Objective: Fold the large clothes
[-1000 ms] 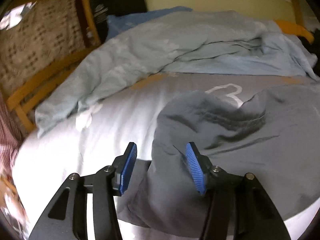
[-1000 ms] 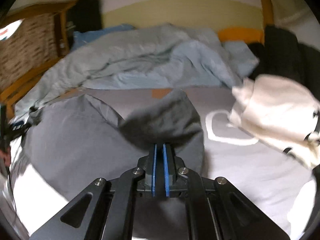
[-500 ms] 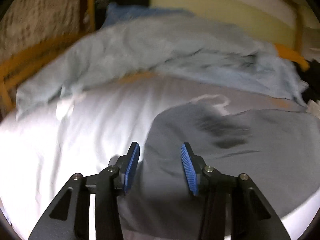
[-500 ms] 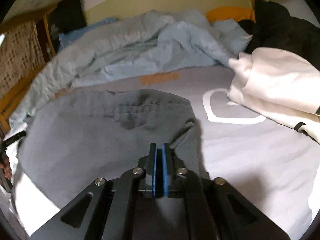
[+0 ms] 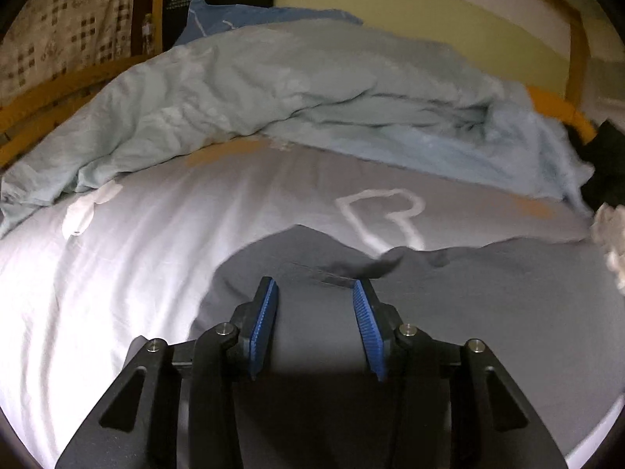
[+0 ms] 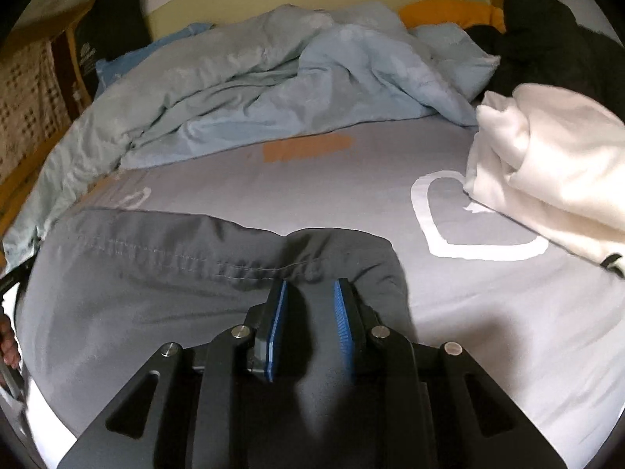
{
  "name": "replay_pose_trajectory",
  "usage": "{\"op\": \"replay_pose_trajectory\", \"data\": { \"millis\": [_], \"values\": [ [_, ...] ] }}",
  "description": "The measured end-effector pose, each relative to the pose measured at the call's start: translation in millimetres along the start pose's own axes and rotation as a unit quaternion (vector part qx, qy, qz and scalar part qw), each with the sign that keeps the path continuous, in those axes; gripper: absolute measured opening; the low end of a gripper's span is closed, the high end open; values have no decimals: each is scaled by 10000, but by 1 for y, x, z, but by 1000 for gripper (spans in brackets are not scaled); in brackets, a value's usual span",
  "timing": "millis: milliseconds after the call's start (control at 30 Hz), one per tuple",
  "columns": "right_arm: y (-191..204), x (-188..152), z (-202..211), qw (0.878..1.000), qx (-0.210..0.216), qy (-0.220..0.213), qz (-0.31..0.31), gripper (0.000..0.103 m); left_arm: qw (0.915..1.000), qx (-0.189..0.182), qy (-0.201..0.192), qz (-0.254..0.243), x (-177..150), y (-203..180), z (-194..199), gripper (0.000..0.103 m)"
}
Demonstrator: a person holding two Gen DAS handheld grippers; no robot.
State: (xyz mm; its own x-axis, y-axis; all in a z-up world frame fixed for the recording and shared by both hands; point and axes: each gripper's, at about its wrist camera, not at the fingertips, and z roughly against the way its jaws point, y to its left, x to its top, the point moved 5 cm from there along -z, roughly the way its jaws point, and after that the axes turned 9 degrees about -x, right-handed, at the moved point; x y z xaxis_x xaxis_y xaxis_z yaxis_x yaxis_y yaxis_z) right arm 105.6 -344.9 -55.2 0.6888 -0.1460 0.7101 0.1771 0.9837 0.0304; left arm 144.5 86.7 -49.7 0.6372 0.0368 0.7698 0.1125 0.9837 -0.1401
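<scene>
Nearby, blue duvet [image 6: 250, 90], cream garment [image 6: 547, 164] — bedsheet [image 6: 312, 195]

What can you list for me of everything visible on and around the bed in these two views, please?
grey garment: one, dark grey, spread flat on the near part of the bed, stitched hem on top
bedsheet: one, pale grey with white outlines and an orange patch, covering the mattress
duvet: one, light blue, rumpled along the far side
cream garment: one, off-white, bundled at the right edge
black clothing: one heap, black, far right corner
orange pillow: one, orange, by the headboard
bed frame: one, wooden, yellow-brown, left side
left gripper: one, black with blue pads, jaws apart over the grey garment
right gripper: one, black with blue pads, jaws just opened, apart over the hem
</scene>
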Motion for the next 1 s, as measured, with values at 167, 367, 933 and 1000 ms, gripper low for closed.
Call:
{"op": "replay_pose_trajectory", "data": {
  "millis": [167,367,933,1000],
  "values": [
    [7,-4,-5,9994,-297,-8,200,25,9994,287,85,-171,-9,-1,-8,42],
    [10,-2,6,9987,-457,-128,169,27,9997,2,-224,-135,-6,-21,19,37],
    [123,-43,46,9900,436,-115,1336,50,9822,-815,138,-1687,-61,-151,16,41],
    [125,-45,42,9890,339,-234,1417,50,9829,-887,171,-1604,-60,-149,15,41]
  ]
}}
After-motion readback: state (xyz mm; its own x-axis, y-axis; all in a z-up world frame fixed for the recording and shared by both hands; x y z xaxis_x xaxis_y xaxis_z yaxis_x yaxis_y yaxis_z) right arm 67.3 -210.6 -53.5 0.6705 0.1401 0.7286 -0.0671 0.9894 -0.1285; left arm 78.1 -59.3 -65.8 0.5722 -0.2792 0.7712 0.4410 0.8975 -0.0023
